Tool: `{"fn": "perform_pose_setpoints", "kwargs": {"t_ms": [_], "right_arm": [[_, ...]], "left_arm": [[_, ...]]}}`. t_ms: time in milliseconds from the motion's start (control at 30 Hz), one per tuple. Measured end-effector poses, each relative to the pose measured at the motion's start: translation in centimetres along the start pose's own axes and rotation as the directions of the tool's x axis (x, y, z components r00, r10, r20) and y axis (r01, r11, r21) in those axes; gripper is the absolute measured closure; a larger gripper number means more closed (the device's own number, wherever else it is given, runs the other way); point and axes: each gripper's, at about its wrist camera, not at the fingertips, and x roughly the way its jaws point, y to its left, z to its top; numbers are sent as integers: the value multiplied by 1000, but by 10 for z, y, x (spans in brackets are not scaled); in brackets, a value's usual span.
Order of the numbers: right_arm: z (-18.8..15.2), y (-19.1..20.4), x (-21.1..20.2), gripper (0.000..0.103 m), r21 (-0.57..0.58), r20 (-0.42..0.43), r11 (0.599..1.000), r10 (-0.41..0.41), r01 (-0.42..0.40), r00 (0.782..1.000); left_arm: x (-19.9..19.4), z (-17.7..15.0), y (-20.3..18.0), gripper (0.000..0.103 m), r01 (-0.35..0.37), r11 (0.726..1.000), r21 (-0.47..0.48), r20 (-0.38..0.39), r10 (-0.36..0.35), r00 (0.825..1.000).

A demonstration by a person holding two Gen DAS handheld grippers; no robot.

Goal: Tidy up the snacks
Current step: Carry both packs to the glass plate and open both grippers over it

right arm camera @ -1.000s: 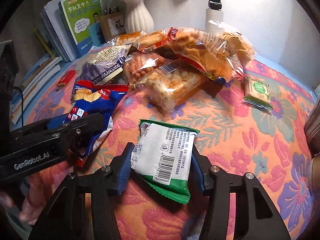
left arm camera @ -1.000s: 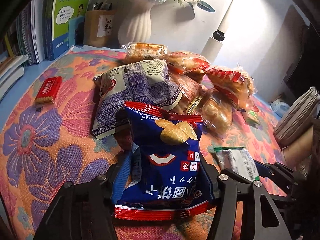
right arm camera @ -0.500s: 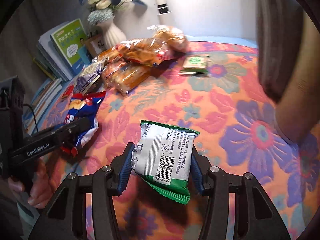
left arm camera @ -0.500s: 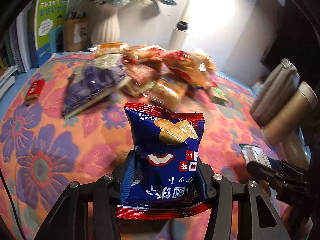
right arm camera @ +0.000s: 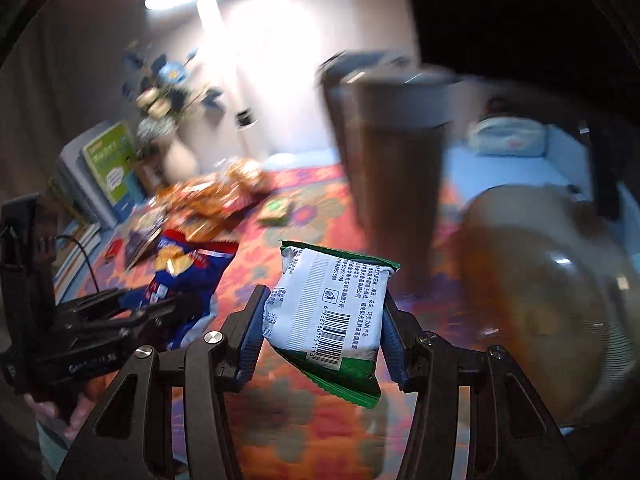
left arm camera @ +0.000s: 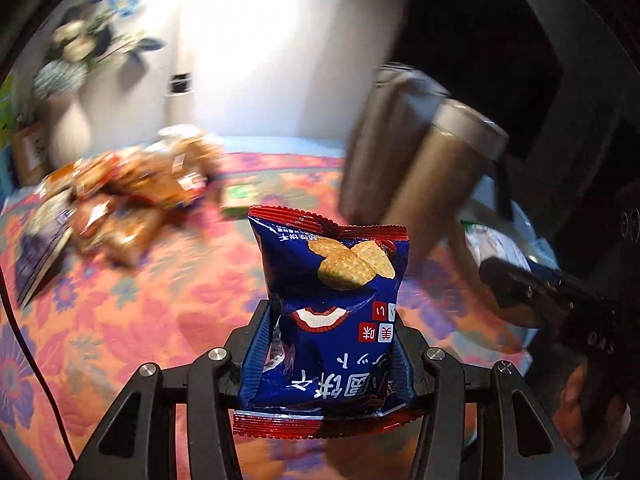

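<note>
Left gripper, seen from its own wrist: the jaws are clamped on the lower half of a blue cracker packet, which stands upright between the blue pads and clear of the floral cloth. The log shows these jaws closing a little further within the last second, and the foil is creased inward at the left pad.

Right gripper, own wrist view: the jaws are clamped on the flanks of a white-and-green packet, barcode side up, tilted and held in the air above the cloth.

Background: the remaining snack pile lies well apart at the far left near the vase. Two tall brown containers stand just ahead and to the right, and a rounded translucent vessel, too blurred to identify, fills the lower right.

Hazards, as judged: both packets are air-filled foil, so a firmer squeeze may crush the crackers or burst a seam. Only the lower part of the blue packet is held, so it may pivot or slip out. The strong blur suggests fast travel; a wide swing could knock over a tall container, and the two grippers, close together, could clash.
</note>
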Motion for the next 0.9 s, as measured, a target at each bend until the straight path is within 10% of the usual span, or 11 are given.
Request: {"fn": "perform_pose_setpoints", "kwargs": {"t_ms": [367,900], "right_arm": [[-5,-135,-43,53,247,35,954,-186,172,982],[-24,-188,-27,48,348,-101,917,-171,196,980]], "left_arm": [[45,42,-133,52,147,971,188,-23,-146,989],[121,51,-219,52,161,949,271,-123,-132,984]]}}
